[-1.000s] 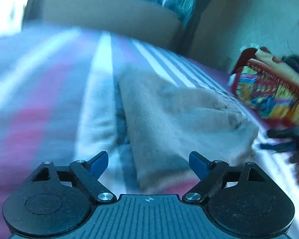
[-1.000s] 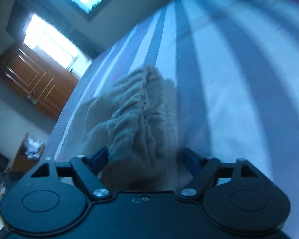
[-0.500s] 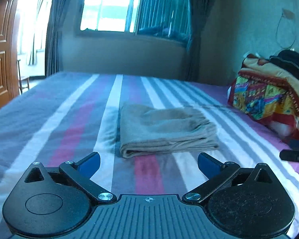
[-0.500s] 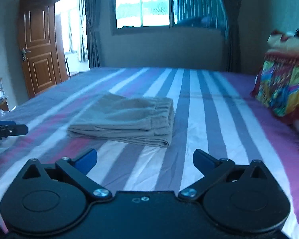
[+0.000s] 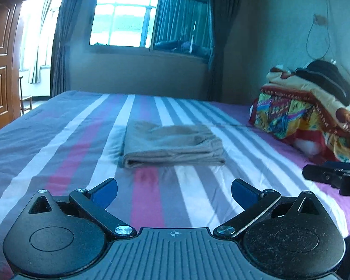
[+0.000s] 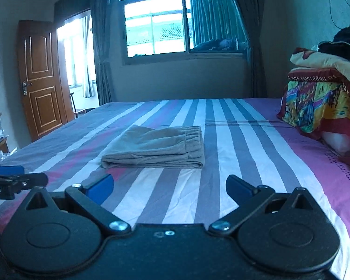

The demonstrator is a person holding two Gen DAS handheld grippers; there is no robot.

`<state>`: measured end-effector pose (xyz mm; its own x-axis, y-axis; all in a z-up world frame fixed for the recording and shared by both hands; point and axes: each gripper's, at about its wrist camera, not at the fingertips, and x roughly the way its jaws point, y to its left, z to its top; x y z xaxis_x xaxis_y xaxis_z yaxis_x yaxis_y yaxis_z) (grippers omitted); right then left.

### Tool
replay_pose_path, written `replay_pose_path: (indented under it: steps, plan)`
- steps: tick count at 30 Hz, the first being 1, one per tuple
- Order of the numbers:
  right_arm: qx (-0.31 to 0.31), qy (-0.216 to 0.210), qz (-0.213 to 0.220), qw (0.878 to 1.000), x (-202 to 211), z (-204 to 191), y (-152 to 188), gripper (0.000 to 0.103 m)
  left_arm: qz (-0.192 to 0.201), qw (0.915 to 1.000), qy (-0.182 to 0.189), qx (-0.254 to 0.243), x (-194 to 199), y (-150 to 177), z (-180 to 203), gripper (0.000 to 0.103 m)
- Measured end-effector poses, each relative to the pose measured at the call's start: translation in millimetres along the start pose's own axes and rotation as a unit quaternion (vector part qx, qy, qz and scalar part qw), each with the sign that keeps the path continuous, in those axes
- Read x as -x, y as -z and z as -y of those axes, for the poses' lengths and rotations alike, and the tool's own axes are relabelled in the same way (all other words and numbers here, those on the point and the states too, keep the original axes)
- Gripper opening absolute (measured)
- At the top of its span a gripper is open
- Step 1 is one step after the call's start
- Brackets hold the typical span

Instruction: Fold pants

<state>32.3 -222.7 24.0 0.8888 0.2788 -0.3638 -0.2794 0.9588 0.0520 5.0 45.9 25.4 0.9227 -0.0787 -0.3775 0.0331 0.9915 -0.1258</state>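
Observation:
The tan pants point(image 5: 171, 145) lie folded in a flat rectangle in the middle of the striped bed point(image 5: 58, 154); they also show in the right wrist view point(image 6: 156, 149), elastic waistband on the right side. My left gripper point(image 5: 174, 190) is open and empty, held back near the bed's front edge, well short of the pants. My right gripper point(image 6: 169, 186) is open and empty too, at a similar distance. Each gripper shows at the edge of the other's view: the right one point(image 5: 333, 177), the left one point(image 6: 11, 179).
A pile of colourful folded blankets point(image 5: 308, 119) with dark clothes on top sits at the bed's right side, also in the right wrist view point(image 6: 322, 102). A window with curtains point(image 6: 182, 21) is behind the bed. A wooden door point(image 6: 42, 79) stands at the left.
Both grippers have drawn back from the pants and levelled out. A second ago the right gripper's open fingers were around the fabric; now both are well clear and the pants lie still.

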Motion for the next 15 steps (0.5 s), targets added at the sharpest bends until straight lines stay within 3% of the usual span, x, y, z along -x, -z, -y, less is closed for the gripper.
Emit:
replay_pose_path:
  steps: [15]
  plan:
    - [0.004,0.0,0.011,1.0,4.8,-10.1,-1.9,0.102,0.007,0.9999,0.005,0.005,4.2,-0.3,3.7,0.103]
